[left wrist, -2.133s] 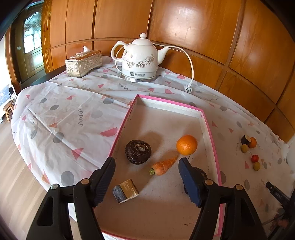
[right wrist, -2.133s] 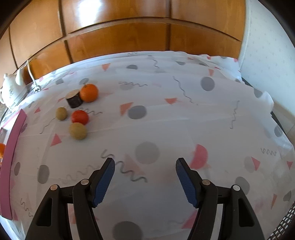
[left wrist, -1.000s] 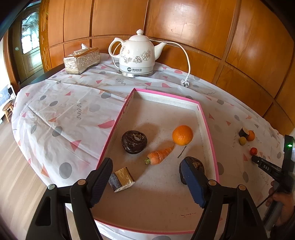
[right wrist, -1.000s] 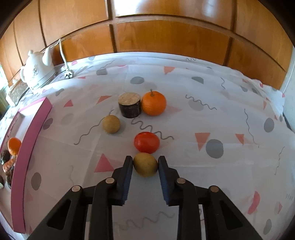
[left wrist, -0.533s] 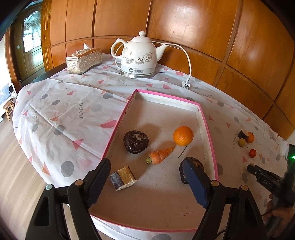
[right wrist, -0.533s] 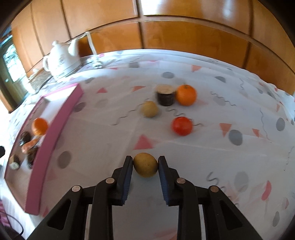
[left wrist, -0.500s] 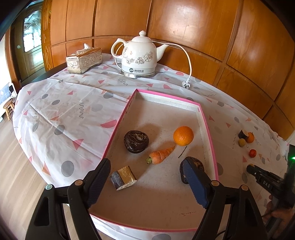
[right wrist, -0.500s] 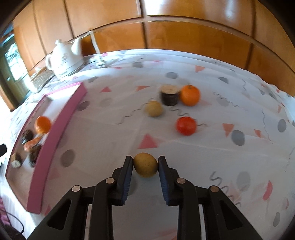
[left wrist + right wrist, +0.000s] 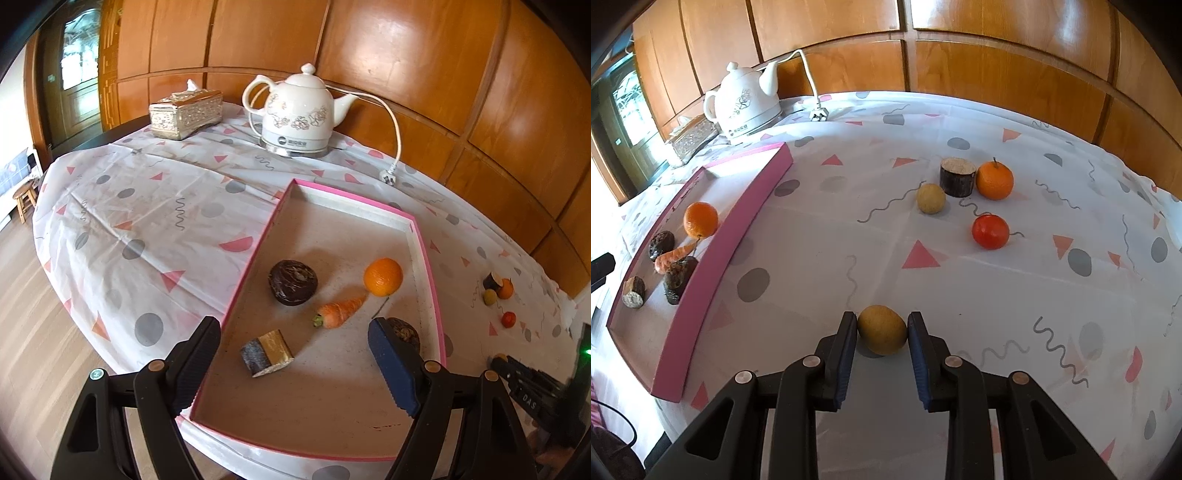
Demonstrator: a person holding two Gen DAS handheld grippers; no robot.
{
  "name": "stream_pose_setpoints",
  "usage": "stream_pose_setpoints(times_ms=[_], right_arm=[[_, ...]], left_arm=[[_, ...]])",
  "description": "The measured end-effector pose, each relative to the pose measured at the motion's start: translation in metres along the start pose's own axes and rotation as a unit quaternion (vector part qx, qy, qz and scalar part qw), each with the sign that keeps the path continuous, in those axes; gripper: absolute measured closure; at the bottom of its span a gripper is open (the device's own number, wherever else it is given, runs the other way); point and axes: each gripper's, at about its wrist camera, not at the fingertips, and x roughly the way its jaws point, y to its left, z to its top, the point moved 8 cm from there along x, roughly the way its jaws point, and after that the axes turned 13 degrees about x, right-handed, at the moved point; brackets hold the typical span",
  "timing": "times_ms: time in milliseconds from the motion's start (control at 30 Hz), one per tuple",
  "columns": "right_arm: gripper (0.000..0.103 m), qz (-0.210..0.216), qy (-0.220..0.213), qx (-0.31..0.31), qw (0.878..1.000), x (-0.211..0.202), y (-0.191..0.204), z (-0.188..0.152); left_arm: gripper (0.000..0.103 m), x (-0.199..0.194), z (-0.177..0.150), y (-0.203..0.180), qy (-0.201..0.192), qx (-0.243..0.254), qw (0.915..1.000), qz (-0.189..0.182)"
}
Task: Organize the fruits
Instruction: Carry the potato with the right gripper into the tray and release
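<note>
Above the tabletop point(image 9: 960, 280), right of the pink tray point(image 9: 713, 266): right gripper point(image 9: 882, 328) fingers clamped on a yellow-brown round fruit point(image 9: 882, 329), held clear of the cloth. Left gripper point(image 9: 291, 350) over the tray's near end, fingers wide apart and just been opening, nothing between them. In the tray: orange point(image 9: 382, 277), carrot point(image 9: 338, 307), dark cake pieces. On the cloth beyond: tomato point(image 9: 990, 232), second orange point(image 9: 994, 180).

Bright daylight, glare on the wood panelling point(image 9: 406, 55), sharp focus, fisheye-bent, dark-vignetted edges.

Right gripper point(image 9: 882, 326) clamping yellow-brown fruit point(image 9: 882, 329), pink tray point(image 9: 713, 258) left
</note>
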Motion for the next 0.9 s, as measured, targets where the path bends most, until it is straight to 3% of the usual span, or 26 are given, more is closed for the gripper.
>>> stream_pose_setpoints(times_ms=[367, 900], right_arm=[[0.075, 0.022, 0.007, -0.018, 1.000, -0.004, 0.019, -0.004], [0.075, 0.107, 0.005, -0.083, 0.991, -0.021, 0.100, 0.011]], left_arm=[[0.019, -0.001, -0.003, 0.032, 0.003, -0.048, 0.9987, 0.018], [0.019, -0.005, -0.004, 0.088, 0.000, -0.116, 0.9921, 0.047]])
